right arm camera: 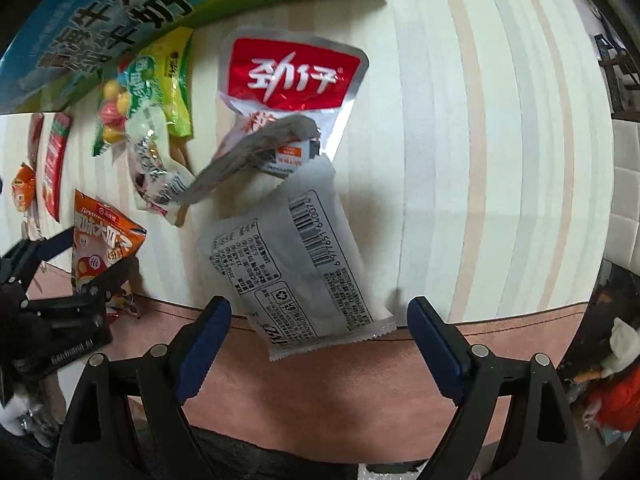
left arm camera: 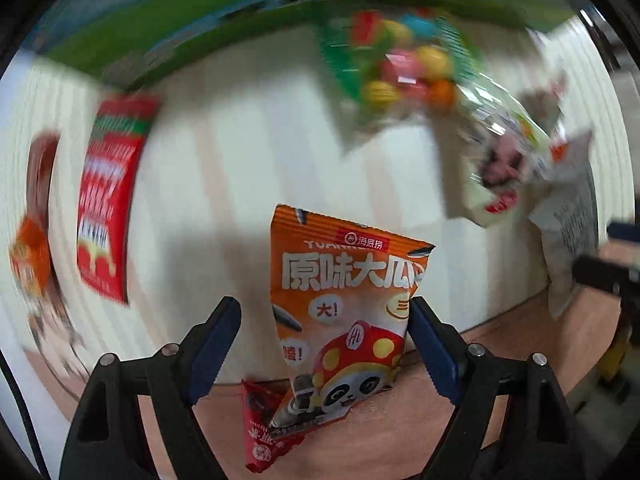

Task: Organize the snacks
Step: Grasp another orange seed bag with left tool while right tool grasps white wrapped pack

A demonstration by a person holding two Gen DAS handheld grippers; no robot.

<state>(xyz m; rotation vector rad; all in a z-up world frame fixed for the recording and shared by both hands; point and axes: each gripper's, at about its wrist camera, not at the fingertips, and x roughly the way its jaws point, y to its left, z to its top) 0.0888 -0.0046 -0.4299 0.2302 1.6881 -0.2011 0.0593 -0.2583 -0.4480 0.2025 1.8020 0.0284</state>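
Note:
An orange sunflower-seed packet [left arm camera: 344, 280] lies at the striped cloth's near edge, partly over a small red packet [left arm camera: 260, 420]. My left gripper [left arm camera: 324, 304] points down over it, open; the packet sits between the fingers, the right pad at its edge and the left pad apart from it. In the right wrist view the same packet [right arm camera: 100, 240] and left gripper [right arm camera: 86, 260] show at the far left. My right gripper [right arm camera: 320, 304] is open above a white packet [right arm camera: 296, 256] lying back side up, with nothing pressed between the pads.
A red-and-silver packet [right arm camera: 292, 76], a curled silver wrapper [right arm camera: 256, 152], a clear packet [right arm camera: 152, 160] and a bag of coloured candy balls [right arm camera: 116, 108] lie further back. A green-blue milk carton box [right arm camera: 120, 8] lines the far edge. A red packet [left arm camera: 108, 200] lies at the left.

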